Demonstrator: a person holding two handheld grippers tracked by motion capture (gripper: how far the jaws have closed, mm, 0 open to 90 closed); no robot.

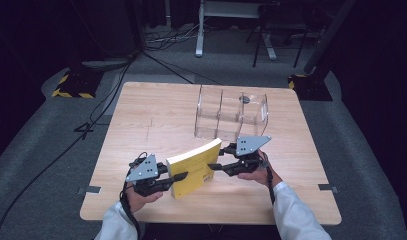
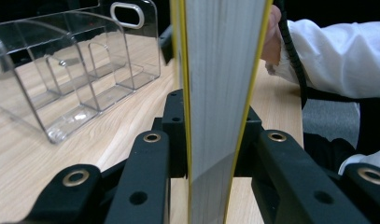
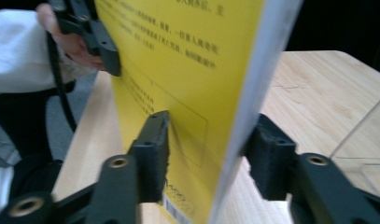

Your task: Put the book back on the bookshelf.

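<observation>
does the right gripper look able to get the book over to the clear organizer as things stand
Probably yes. The right gripper is shut on the yellow book, and the clear organizer stands just beyond it with bare table between. However, the left gripper also clamps the book, so both must move together.

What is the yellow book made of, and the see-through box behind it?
The yellow book looks like paper: pale stacked page edges and a smooth, faintly glossy printed cover. The see-through box seems hard clear plastic, maybe acrylic: the table shows through, and its edges glint.
</observation>
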